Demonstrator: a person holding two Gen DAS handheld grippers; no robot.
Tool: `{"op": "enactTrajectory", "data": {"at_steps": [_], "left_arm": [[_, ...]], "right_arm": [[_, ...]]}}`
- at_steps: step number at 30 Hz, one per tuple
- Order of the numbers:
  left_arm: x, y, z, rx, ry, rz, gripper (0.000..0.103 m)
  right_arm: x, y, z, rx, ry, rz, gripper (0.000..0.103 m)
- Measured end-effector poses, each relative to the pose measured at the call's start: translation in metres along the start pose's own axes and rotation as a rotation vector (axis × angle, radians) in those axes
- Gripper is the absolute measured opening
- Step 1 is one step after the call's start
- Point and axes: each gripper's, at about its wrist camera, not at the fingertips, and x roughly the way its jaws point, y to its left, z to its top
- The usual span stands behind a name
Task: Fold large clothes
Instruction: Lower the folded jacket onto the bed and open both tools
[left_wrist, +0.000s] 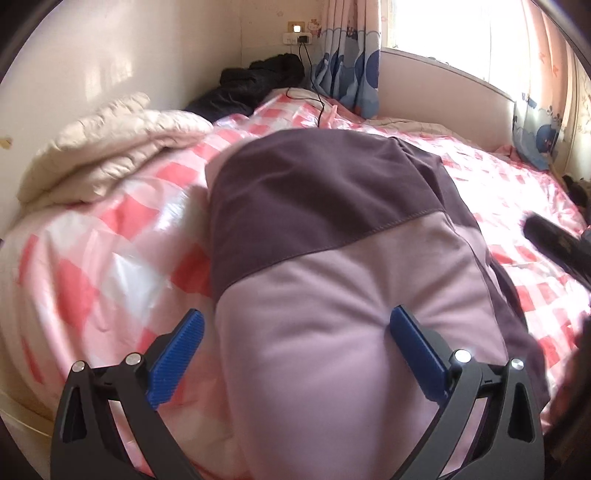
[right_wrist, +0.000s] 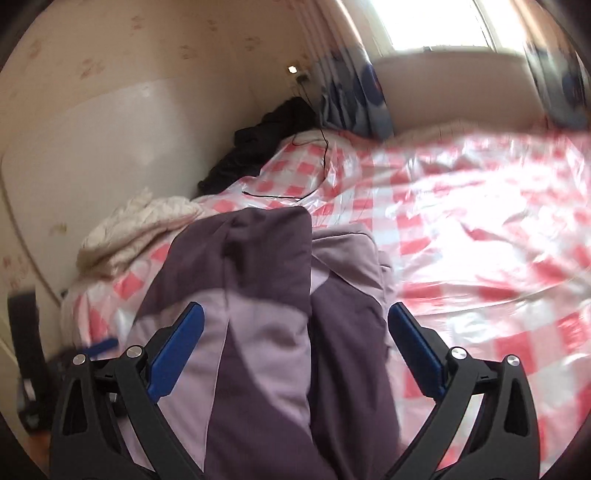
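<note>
A large two-tone garment, dark purple and pale lilac (left_wrist: 332, 266), lies folded lengthwise on a bed with a pink-and-white checked cover (left_wrist: 110, 258). My left gripper (left_wrist: 295, 325) is open, its blue fingers (left_wrist: 177, 350) spread over the lilac end, the right finger pressing into the cloth. In the right wrist view the same garment (right_wrist: 266, 295) lies in long folds between the open fingers of my right gripper (right_wrist: 295, 325). The right gripper holds nothing. A dark shape (left_wrist: 554, 243) at the right edge of the left wrist view may be the other gripper.
A cream quilt (left_wrist: 110, 162) is bunched at the bed's left by the headboard. Dark clothes (left_wrist: 258, 81) and a black cable (right_wrist: 317, 162) lie at the far corner under a wall socket. Blue-patterned curtains (left_wrist: 354, 74) hang by the window. The bed's near edge is at lower left.
</note>
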Motion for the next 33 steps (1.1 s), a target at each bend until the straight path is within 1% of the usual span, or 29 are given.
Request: {"op": "enactTrajectory", "data": {"at_steps": [2, 3, 4, 5, 6, 7, 8, 11, 13, 15, 18, 21, 22, 23, 24, 25, 27, 28, 30, 33], "left_arm": [[-0.013, -0.003, -0.004, 0.015, -0.001, 0.002, 0.097], [-0.019, -0.004, -0.007, 0.017, -0.001, 0.002, 0.097], [-0.025, -0.005, -0.010, 0.023, 0.008, -0.003, 0.097], [-0.029, -0.007, -0.013, 0.029, 0.026, -0.004, 0.097], [-0.032, -0.008, -0.015, 0.033, 0.047, -0.001, 0.097], [-0.037, -0.009, -0.017, 0.040, 0.067, -0.002, 0.097], [-0.044, -0.010, -0.020, 0.045, 0.075, 0.001, 0.097], [-0.070, -0.010, -0.028, 0.035, 0.064, 0.006, 0.097], [-0.081, -0.009, -0.031, 0.017, 0.071, -0.004, 0.097], [-0.090, -0.009, -0.034, 0.001, 0.082, -0.006, 0.097], [-0.100, -0.012, -0.040, -0.006, 0.110, -0.001, 0.097], [-0.103, -0.013, -0.045, -0.013, 0.152, -0.015, 0.096], [-0.104, -0.011, -0.047, -0.026, 0.162, -0.013, 0.096], [-0.105, -0.008, -0.049, -0.044, 0.171, -0.019, 0.096], [-0.106, -0.008, -0.052, -0.060, 0.181, -0.030, 0.096], [-0.106, -0.005, -0.054, -0.074, 0.194, -0.034, 0.096], [-0.107, -0.004, -0.056, -0.076, 0.201, -0.004, 0.096], [-0.106, -0.004, -0.056, -0.073, 0.206, -0.004, 0.096], [-0.107, -0.004, -0.056, -0.070, 0.206, -0.002, 0.096], [-0.110, -0.004, -0.056, -0.063, 0.199, 0.003, 0.096]], "right_arm": [[-0.014, 0.009, -0.017, -0.058, 0.037, -0.056, 0.096], [-0.009, 0.010, -0.030, -0.074, 0.101, -0.102, 0.096], [0.007, 0.008, -0.044, -0.087, 0.213, -0.127, 0.096], [0.023, 0.001, -0.056, -0.052, 0.317, -0.072, 0.096], [0.027, -0.012, -0.062, 0.053, 0.356, -0.022, 0.096], [0.023, -0.020, -0.059, 0.111, 0.364, -0.009, 0.096], [0.015, -0.018, -0.052, 0.105, 0.364, -0.025, 0.096], [-0.018, 0.005, -0.037, -0.011, 0.305, -0.092, 0.096], [-0.041, 0.021, -0.032, -0.058, 0.288, -0.126, 0.096], [-0.059, 0.033, -0.033, -0.081, 0.292, -0.174, 0.096], [-0.072, 0.049, -0.042, -0.093, 0.337, -0.186, 0.096], [-0.079, 0.064, -0.049, -0.111, 0.396, -0.187, 0.096], [-0.079, 0.065, -0.049, -0.105, 0.416, -0.200, 0.096], [-0.079, 0.065, -0.050, -0.088, 0.436, -0.188, 0.096], [-0.080, 0.063, -0.054, -0.073, 0.441, -0.169, 0.096], [-0.081, 0.064, -0.054, -0.074, 0.439, -0.172, 0.096], [-0.081, 0.073, -0.055, -0.141, 0.437, -0.270, 0.096], [-0.080, 0.078, -0.056, -0.175, 0.437, -0.313, 0.096], [-0.082, 0.082, -0.057, -0.188, 0.440, -0.323, 0.096], [-0.083, 0.082, -0.057, -0.163, 0.447, -0.316, 0.096]]}}
